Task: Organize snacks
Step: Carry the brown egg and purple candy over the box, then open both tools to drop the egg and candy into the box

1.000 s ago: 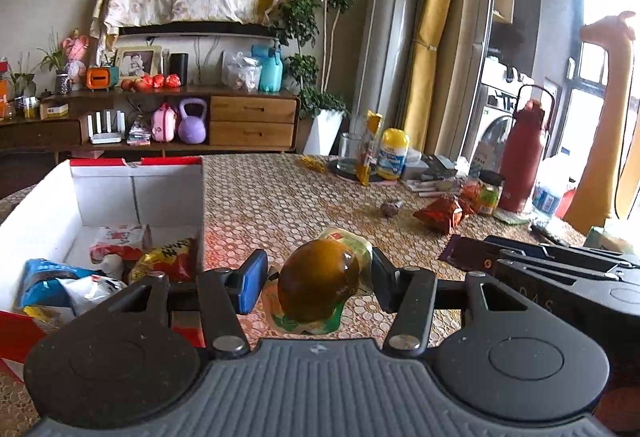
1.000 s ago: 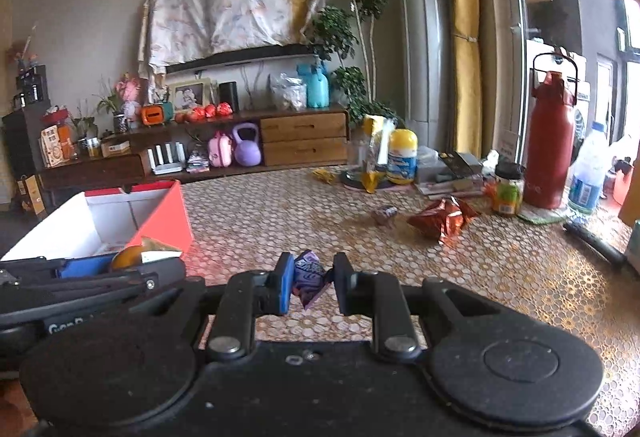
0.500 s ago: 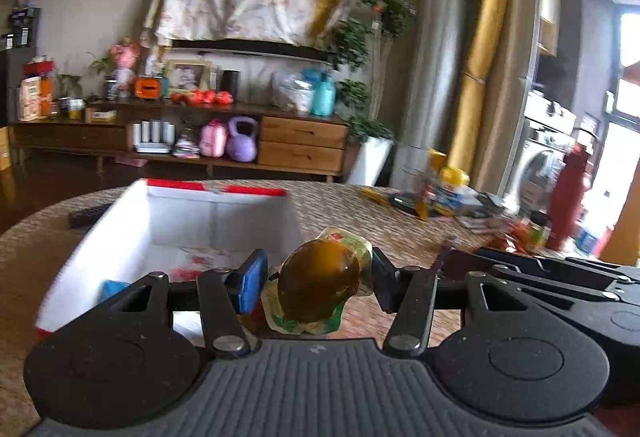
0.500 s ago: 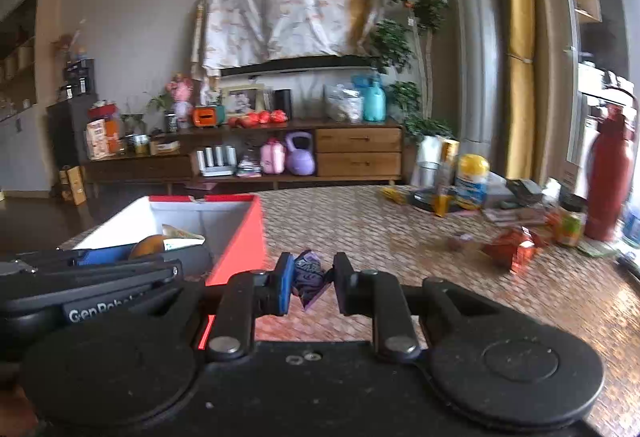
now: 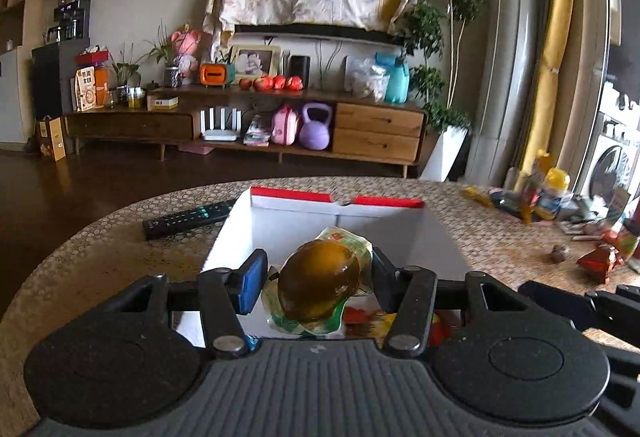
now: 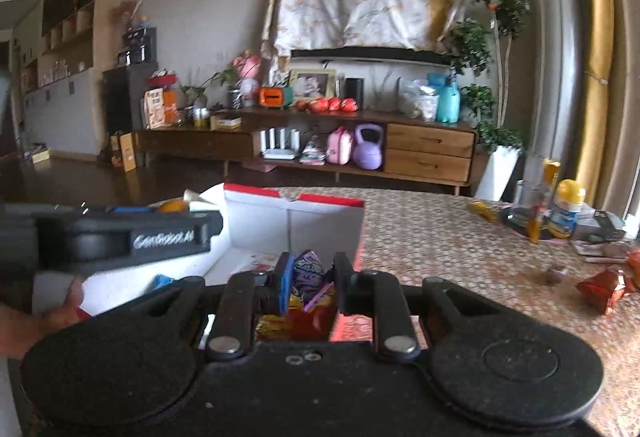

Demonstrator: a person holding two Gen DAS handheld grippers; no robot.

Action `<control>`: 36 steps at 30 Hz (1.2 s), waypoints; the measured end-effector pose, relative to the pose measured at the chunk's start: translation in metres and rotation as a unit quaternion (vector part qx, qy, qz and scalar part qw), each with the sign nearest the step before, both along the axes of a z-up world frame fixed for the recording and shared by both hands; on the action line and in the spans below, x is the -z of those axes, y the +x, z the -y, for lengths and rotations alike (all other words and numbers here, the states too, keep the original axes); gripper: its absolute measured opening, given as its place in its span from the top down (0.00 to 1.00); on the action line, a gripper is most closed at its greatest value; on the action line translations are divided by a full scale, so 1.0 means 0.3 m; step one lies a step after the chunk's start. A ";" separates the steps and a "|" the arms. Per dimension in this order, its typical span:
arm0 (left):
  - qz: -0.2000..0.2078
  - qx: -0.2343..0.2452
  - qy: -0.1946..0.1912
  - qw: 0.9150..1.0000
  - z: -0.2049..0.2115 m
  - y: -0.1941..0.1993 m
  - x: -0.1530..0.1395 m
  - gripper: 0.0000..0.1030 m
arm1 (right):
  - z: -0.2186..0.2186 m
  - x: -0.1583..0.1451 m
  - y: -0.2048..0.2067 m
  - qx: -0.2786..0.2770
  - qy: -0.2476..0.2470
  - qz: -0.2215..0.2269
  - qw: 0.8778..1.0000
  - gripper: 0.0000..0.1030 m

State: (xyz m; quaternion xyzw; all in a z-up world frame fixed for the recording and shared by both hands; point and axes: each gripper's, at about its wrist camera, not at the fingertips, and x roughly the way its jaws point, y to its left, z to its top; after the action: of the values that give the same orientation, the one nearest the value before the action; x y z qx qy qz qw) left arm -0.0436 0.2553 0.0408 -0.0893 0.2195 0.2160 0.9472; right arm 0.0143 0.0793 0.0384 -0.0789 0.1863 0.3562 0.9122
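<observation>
My left gripper point(image 5: 316, 283) is shut on a brown egg-shaped snack in a clear green-edged wrapper point(image 5: 320, 283), held over the open white box with red flaps point(image 5: 336, 213). My right gripper point(image 6: 310, 283) is shut on a small purple snack packet point(image 6: 310, 271), held over the right part of the same box point(image 6: 316, 221). The left gripper's body point(image 6: 120, 241) shows to the left in the right wrist view. Snack packets point(image 6: 304, 317) lie inside the box below the right gripper.
A black remote point(image 5: 186, 221) lies left of the box. A red foil snack point(image 5: 600, 261) and a small dark sweet point(image 5: 558, 253) lie on the table to the right. Bottles and a yellow-capped jar point(image 5: 554, 189) stand at the far right.
Both grippers have moved left, from over the table to over the box, each still holding its snack.
</observation>
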 end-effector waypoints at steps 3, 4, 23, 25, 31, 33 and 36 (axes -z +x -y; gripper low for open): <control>-0.011 -0.003 -0.002 1.000 -0.033 0.022 0.019 0.48 | -0.032 0.022 0.012 -0.005 -0.007 -0.007 1.000 0.81; -0.015 -0.003 -0.004 1.000 -0.040 0.028 0.024 0.47 | -0.042 0.028 0.017 -0.007 -0.009 -0.010 1.000 0.81; -0.031 -0.023 -0.004 0.999 -0.075 0.053 0.052 0.30 | -0.072 0.093 0.038 -0.021 -0.029 -0.020 0.999 0.70; -0.028 -0.022 -0.004 0.999 -0.066 0.048 0.041 0.29 | -0.064 0.089 0.034 -0.021 -0.026 -0.019 0.999 0.70; -0.017 -0.007 0.000 1.000 0.003 0.033 0.013 0.26 | 0.005 0.066 0.021 -0.006 -0.011 -0.013 1.000 0.66; -0.016 -0.005 0.002 1.000 0.024 0.032 0.010 0.26 | 0.025 0.067 0.022 0.001 -0.009 -0.015 1.000 0.66; -0.017 0.005 0.006 1.000 0.066 0.028 0.002 0.26 | 0.062 0.071 0.030 0.013 -0.007 -0.018 1.000 0.64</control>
State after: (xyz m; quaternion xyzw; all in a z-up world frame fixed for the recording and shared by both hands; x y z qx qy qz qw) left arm -0.0353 0.2355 0.0403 -0.0786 0.2349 0.2140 0.9449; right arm 0.0233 0.0607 0.0172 -0.0760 0.2066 0.3441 0.9128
